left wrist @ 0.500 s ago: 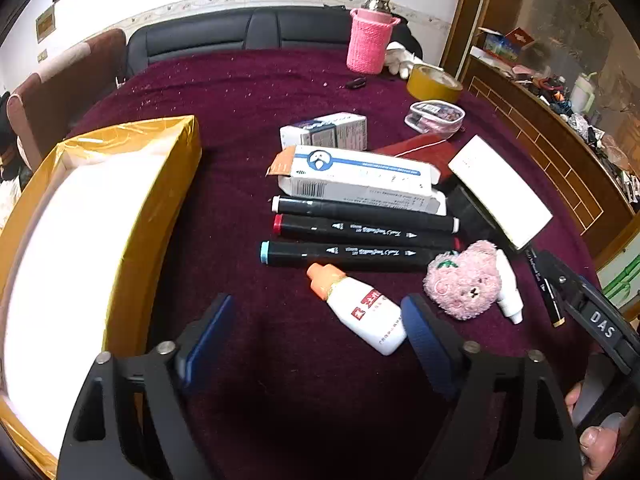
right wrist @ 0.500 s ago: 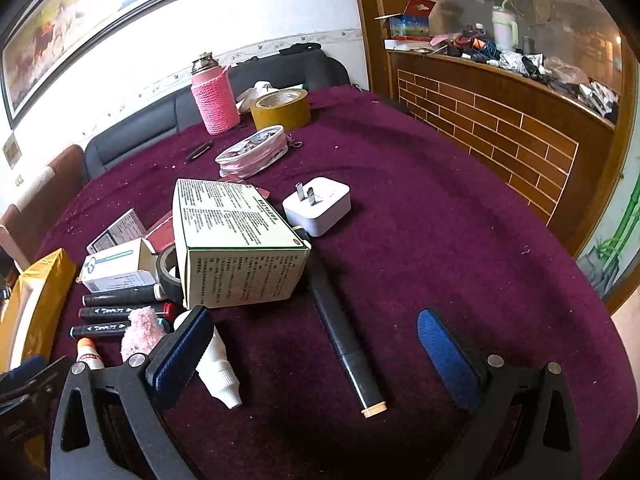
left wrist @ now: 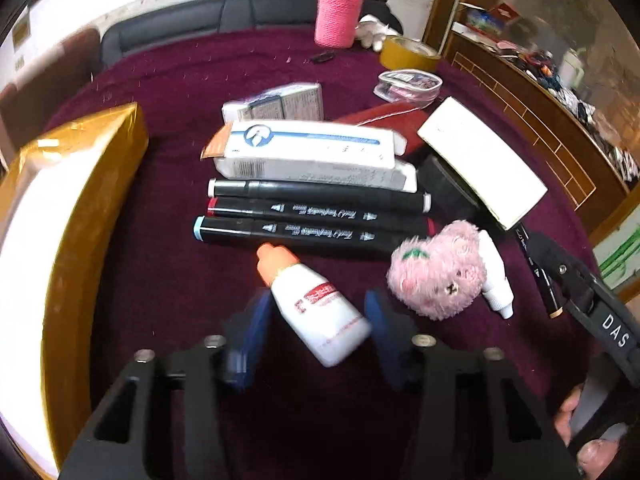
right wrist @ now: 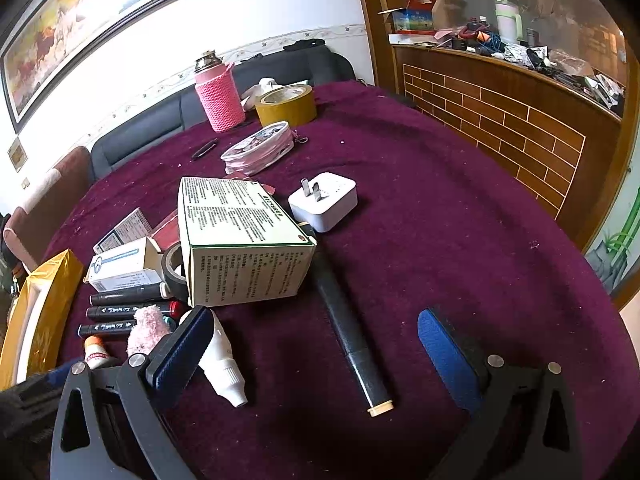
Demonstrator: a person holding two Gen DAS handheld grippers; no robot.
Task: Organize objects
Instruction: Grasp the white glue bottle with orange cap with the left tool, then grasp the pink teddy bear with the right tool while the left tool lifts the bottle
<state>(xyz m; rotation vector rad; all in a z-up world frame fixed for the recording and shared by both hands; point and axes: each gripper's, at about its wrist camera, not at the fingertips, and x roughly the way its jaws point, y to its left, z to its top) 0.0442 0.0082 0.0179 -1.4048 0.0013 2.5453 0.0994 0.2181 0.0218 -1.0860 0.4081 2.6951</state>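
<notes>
A white glue bottle (left wrist: pixel 320 312) with an orange cap lies on the maroon cloth between the blue pads of my left gripper (left wrist: pixel 316 332), which stands open around it with small gaps either side. Behind it lie three black markers (left wrist: pixel 316 212), white boxes (left wrist: pixel 308 152) and a pink plush bear (left wrist: pixel 440 272). A gold-sided box (left wrist: pixel 80 208) with a white inside stands to the left. My right gripper (right wrist: pixel 316 344) is open and empty over a long black marker (right wrist: pixel 348 320), with a white dropper bottle (right wrist: pixel 224 364) by its left pad.
A green-edged carton (right wrist: pixel 240 240), a white plug adapter (right wrist: pixel 324 200), a black tape roll (right wrist: pixel 174 268), a clear pouch (right wrist: pixel 256 148), a yellow tape roll (right wrist: pixel 286 104) and a pink-sleeved flask (right wrist: pixel 218 92) stand on the table. A wooden counter (right wrist: pixel 500 120) runs along the right.
My left gripper has moved forward over the glue bottle, and its pads have narrowed around it. The right gripper has barely moved.
</notes>
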